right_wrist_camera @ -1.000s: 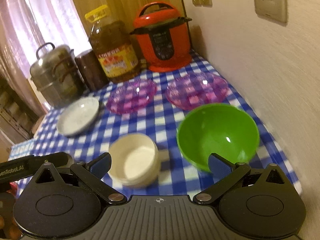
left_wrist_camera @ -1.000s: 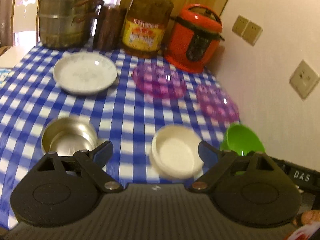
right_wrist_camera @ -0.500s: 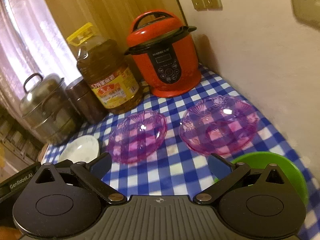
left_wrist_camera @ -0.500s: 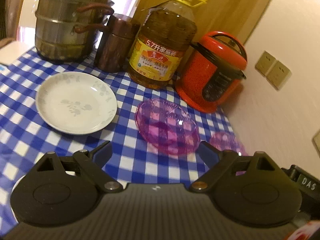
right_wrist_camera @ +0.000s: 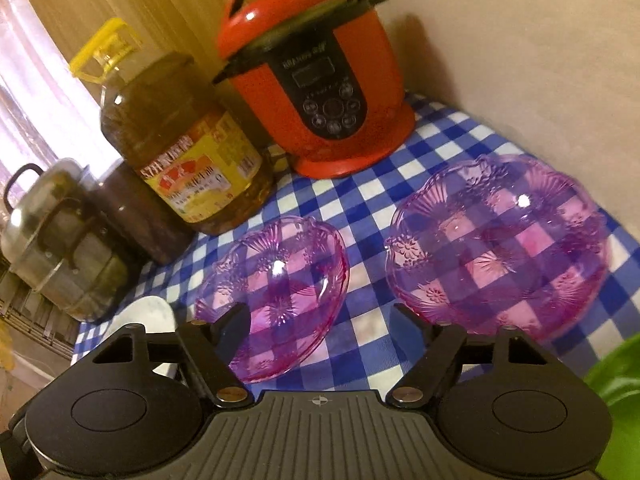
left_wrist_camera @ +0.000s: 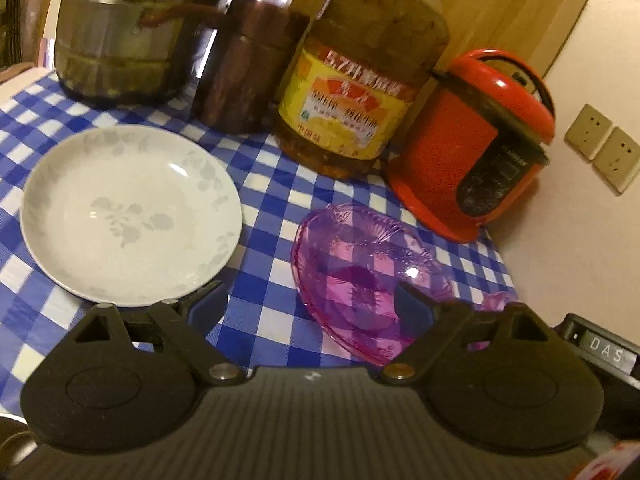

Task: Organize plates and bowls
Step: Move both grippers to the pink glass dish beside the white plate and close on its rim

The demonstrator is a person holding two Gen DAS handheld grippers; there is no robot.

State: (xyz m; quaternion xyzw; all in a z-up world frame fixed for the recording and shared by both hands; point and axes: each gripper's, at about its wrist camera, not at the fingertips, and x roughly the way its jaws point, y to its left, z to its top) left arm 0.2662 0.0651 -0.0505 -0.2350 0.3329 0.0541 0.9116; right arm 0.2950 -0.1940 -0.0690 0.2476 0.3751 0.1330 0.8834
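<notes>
A white flowered plate (left_wrist_camera: 132,216) lies on the blue checked cloth (left_wrist_camera: 264,184), left of a clear purple plate (left_wrist_camera: 360,272). My left gripper (left_wrist_camera: 310,306) hovers open just before the gap between them, holding nothing. In the right wrist view the same purple plate (right_wrist_camera: 276,288) lies left of a second purple plate (right_wrist_camera: 500,248). My right gripper (right_wrist_camera: 324,322) points at the cloth between the two. Its jaws are closing and its pads press on nothing. A green bowl (right_wrist_camera: 616,368) shows at the right edge, and the white plate (right_wrist_camera: 148,316) peeks out at the left.
Along the back stand a steel steamer pot (left_wrist_camera: 128,36), a brown canister (left_wrist_camera: 244,68), a big oil bottle (left_wrist_camera: 360,80) and a red electric cooker (left_wrist_camera: 476,148). A wall with sockets (left_wrist_camera: 604,148) bounds the table on the right. The other gripper's body (left_wrist_camera: 600,352) sits low right.
Both grippers moved forward and lower toward the back of the table. The cream bowl and steel bowl dropped out of view. The right jaws have narrowed a little.
</notes>
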